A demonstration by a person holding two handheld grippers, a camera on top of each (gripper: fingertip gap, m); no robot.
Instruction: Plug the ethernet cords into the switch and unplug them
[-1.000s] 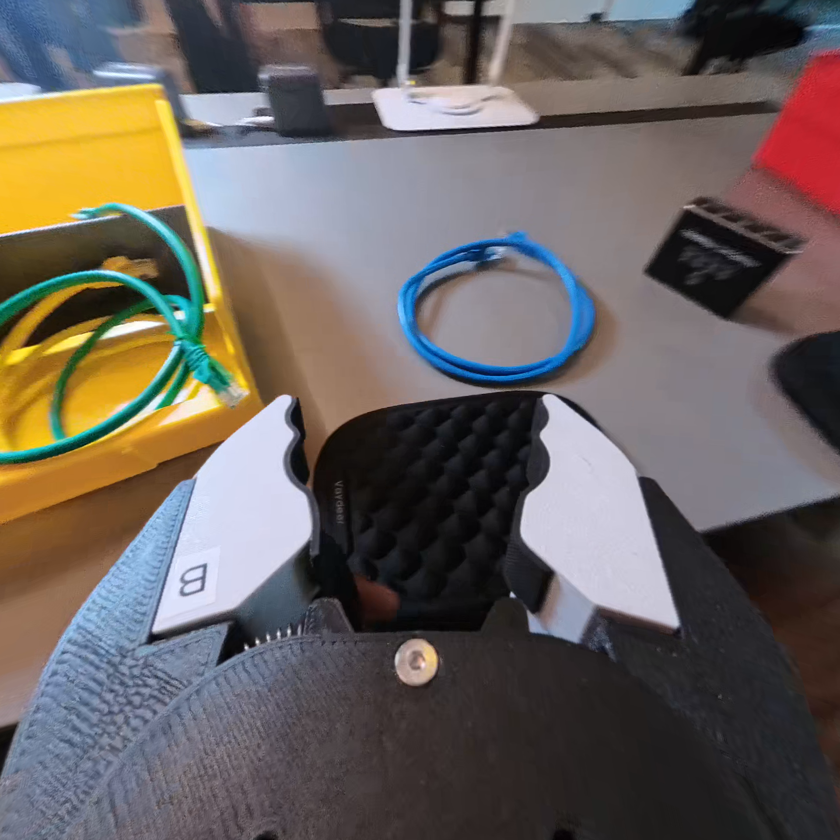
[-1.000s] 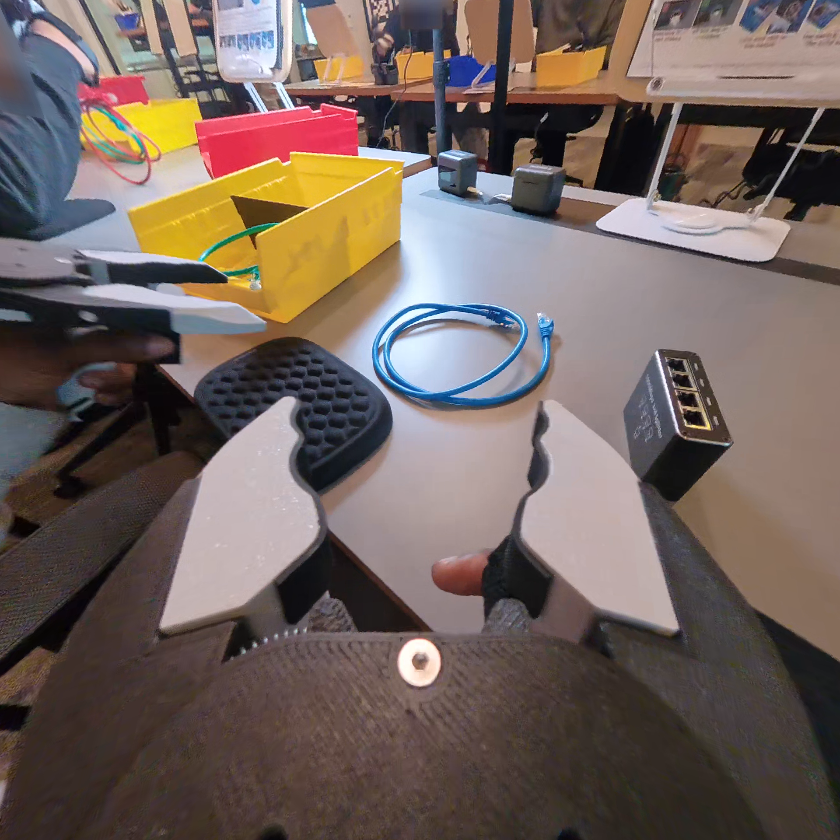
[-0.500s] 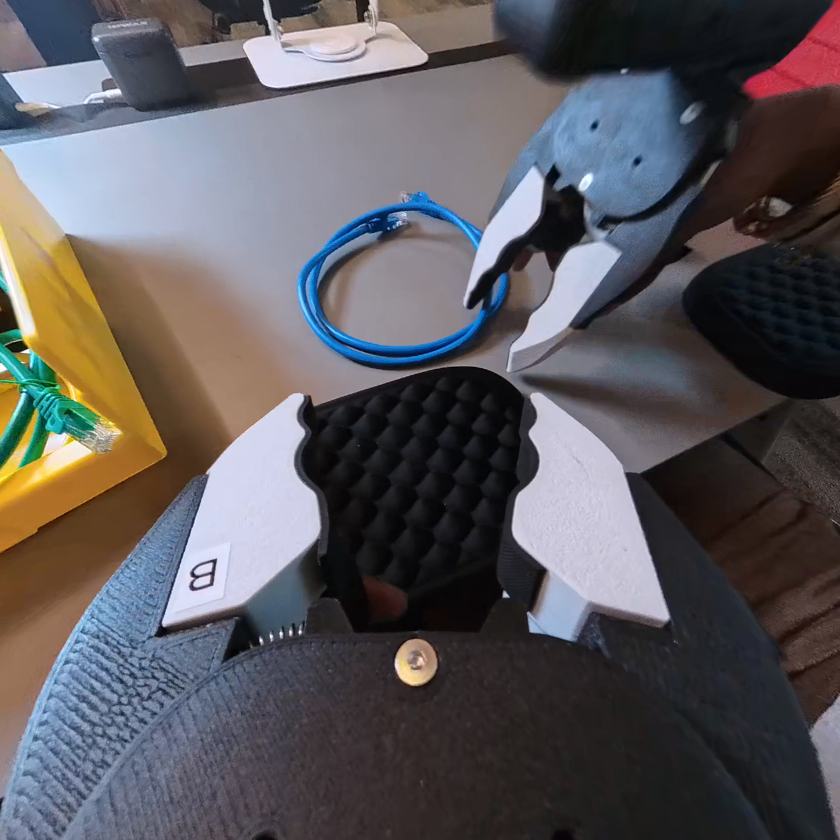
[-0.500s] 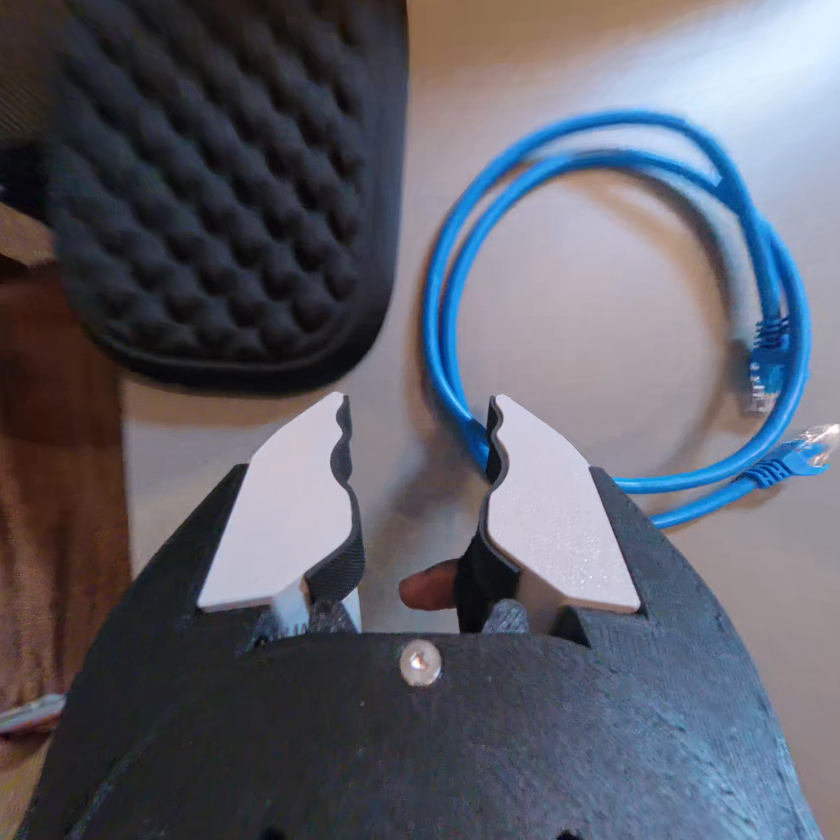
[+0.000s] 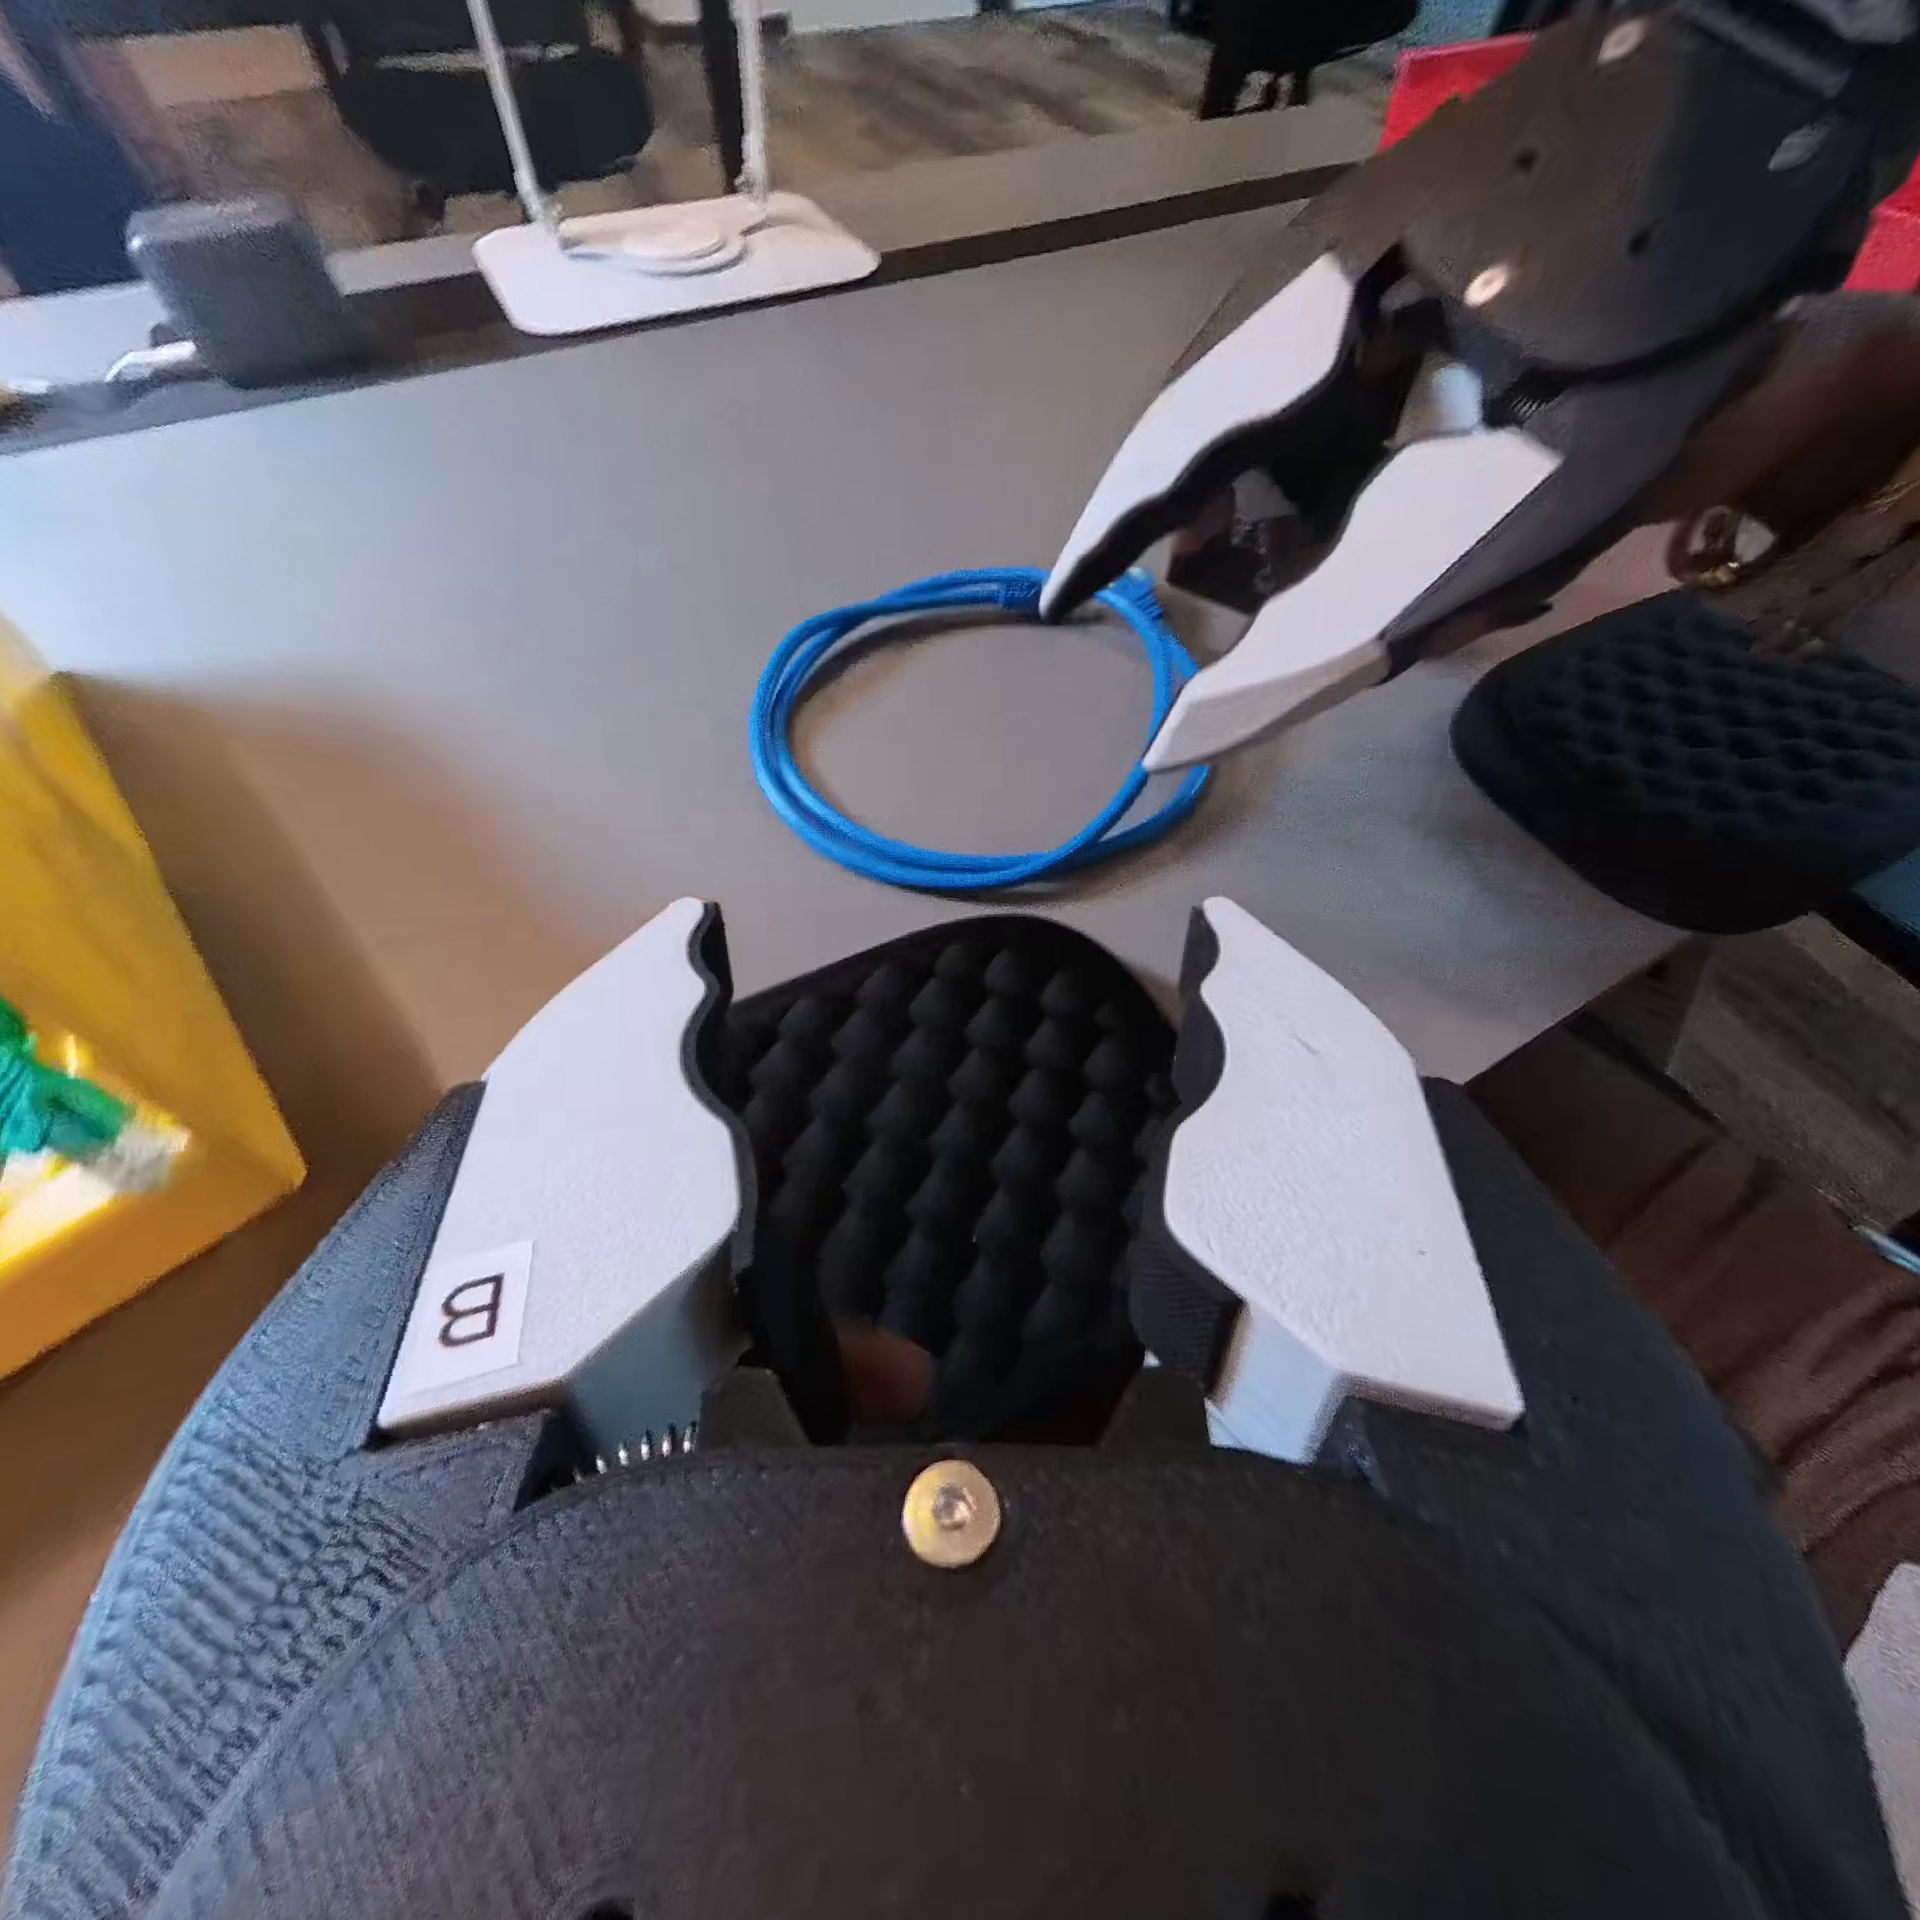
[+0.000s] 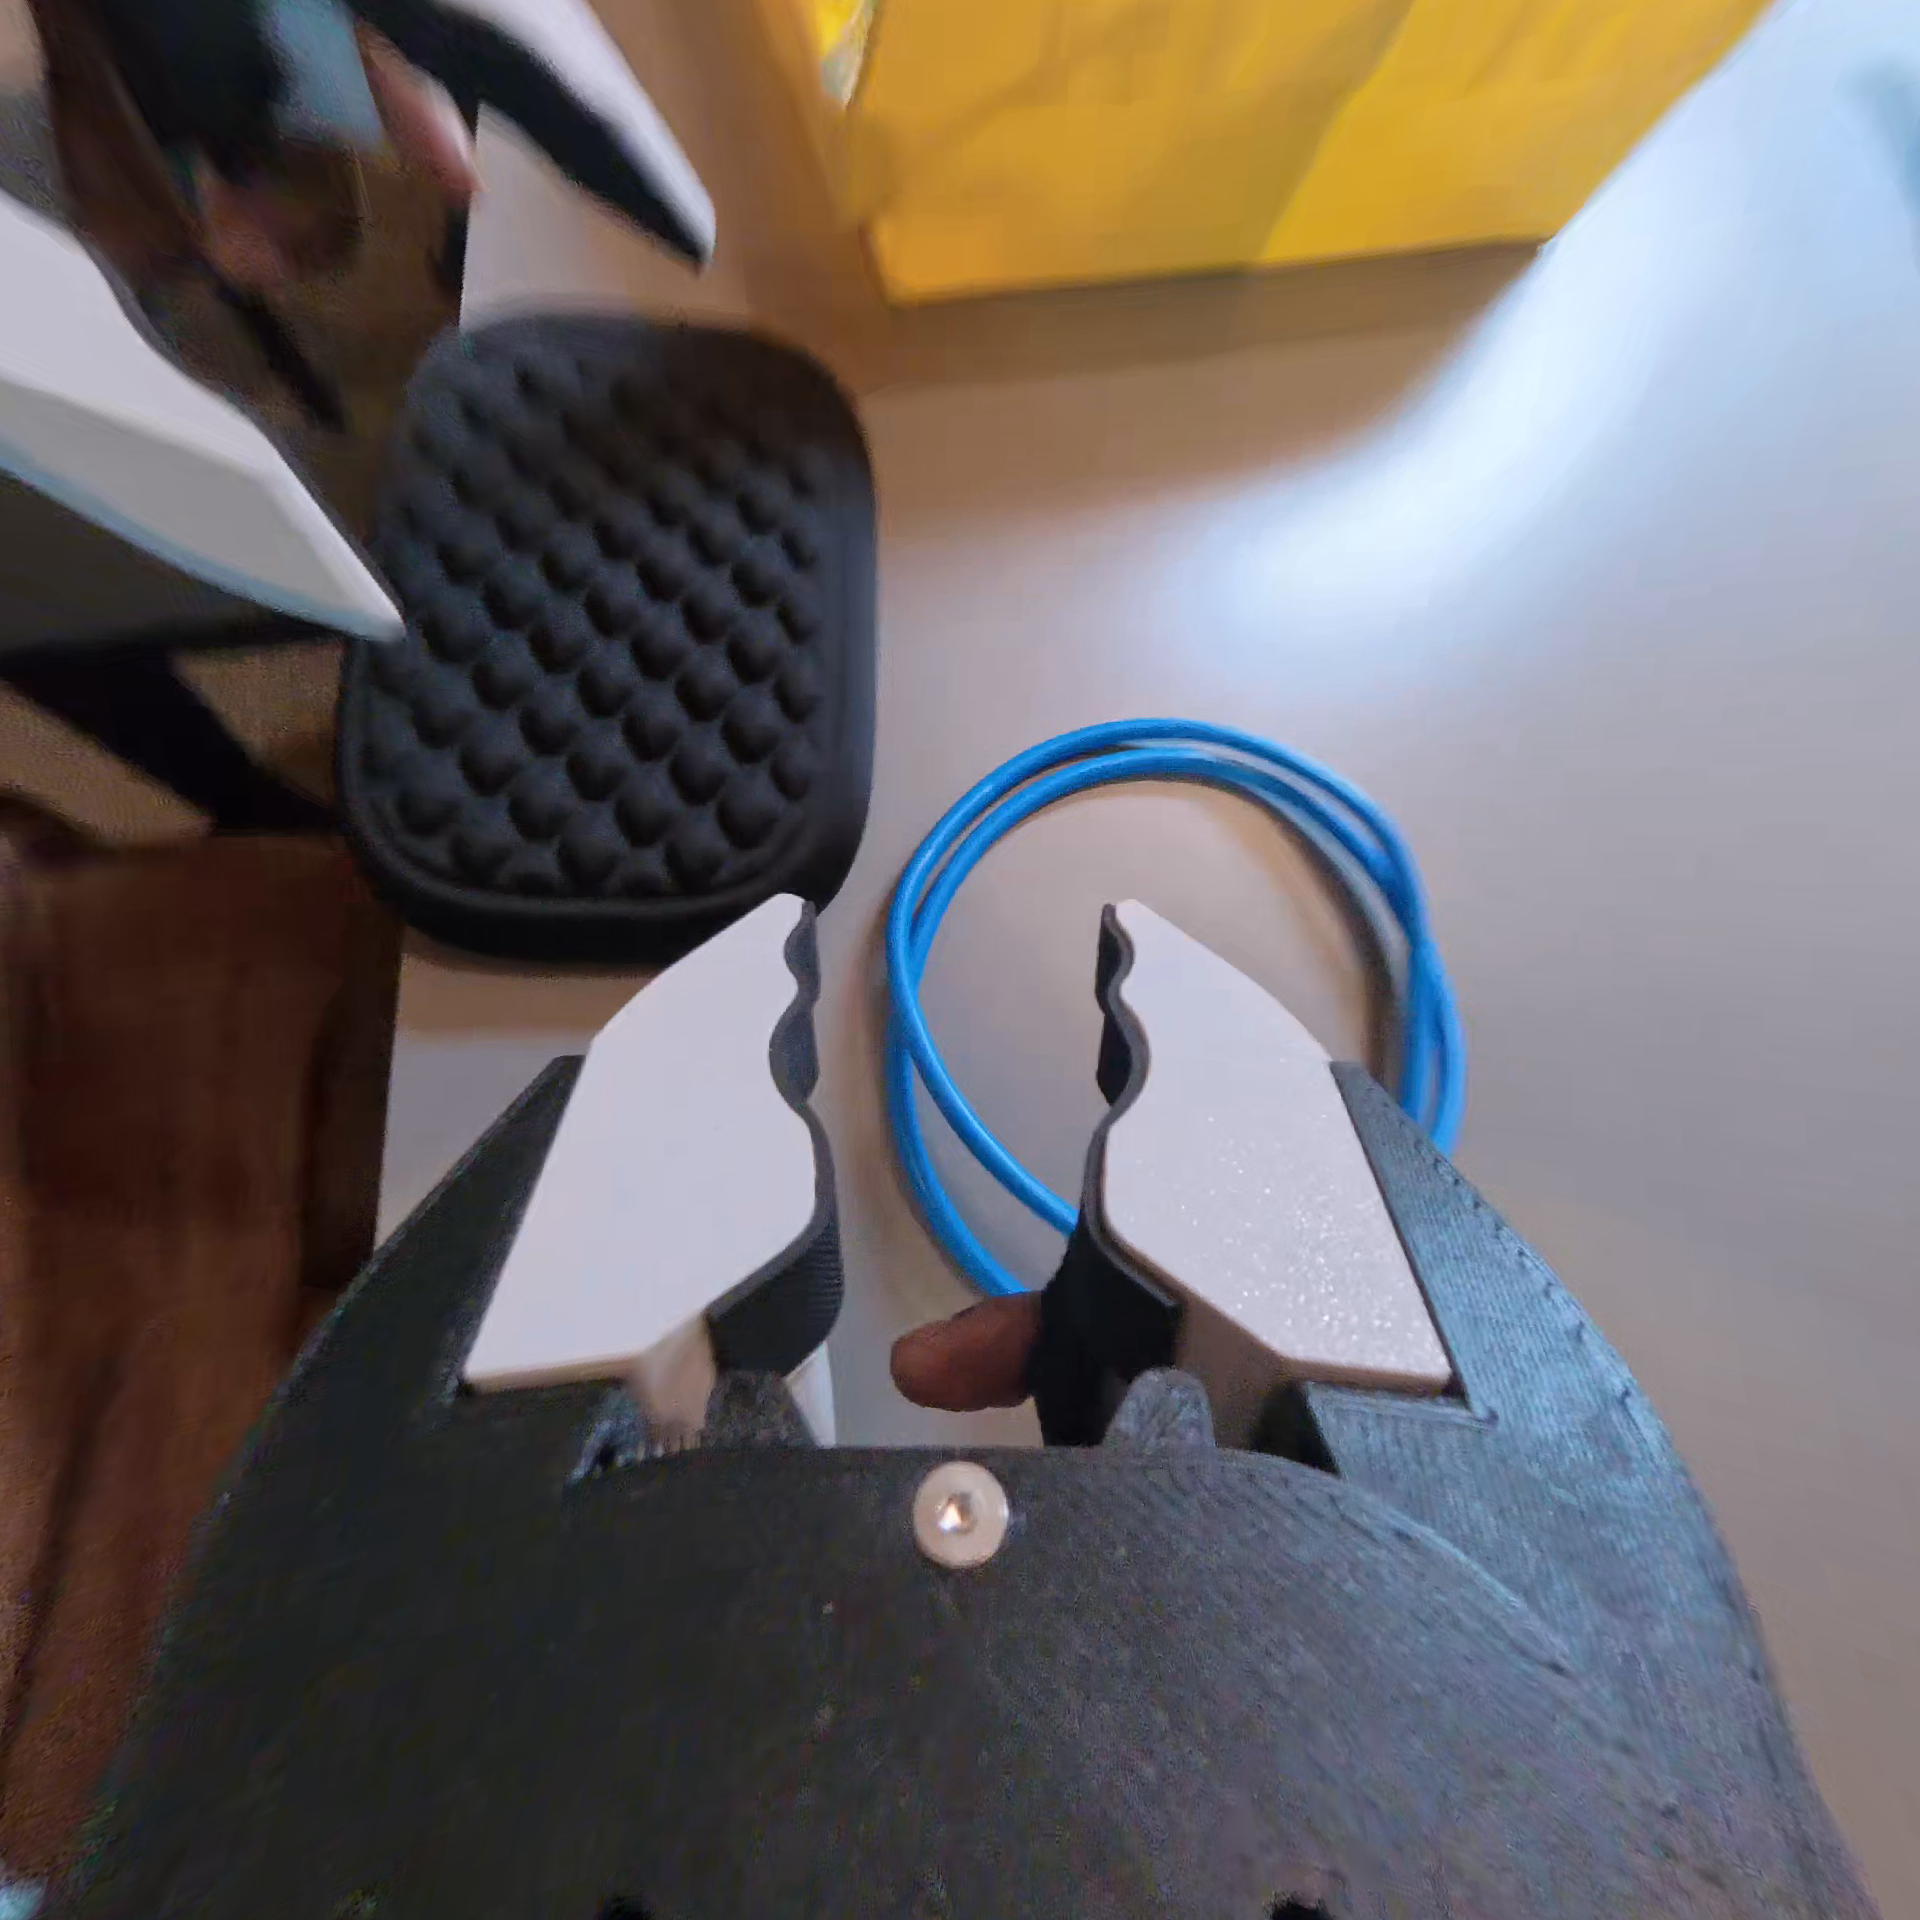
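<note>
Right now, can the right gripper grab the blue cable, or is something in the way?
Probably yes. The right gripper is open and poised right over the coiled blue cable on the gray table. Nothing lies between them; the black bumpy pad sits off to the side.

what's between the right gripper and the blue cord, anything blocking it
Nothing visible. The right gripper is open directly over the coiled blue ethernet cord, one finger near its plugs and the other over the loop's right side. The black foam pad lies beside the coil, not across it.
</note>
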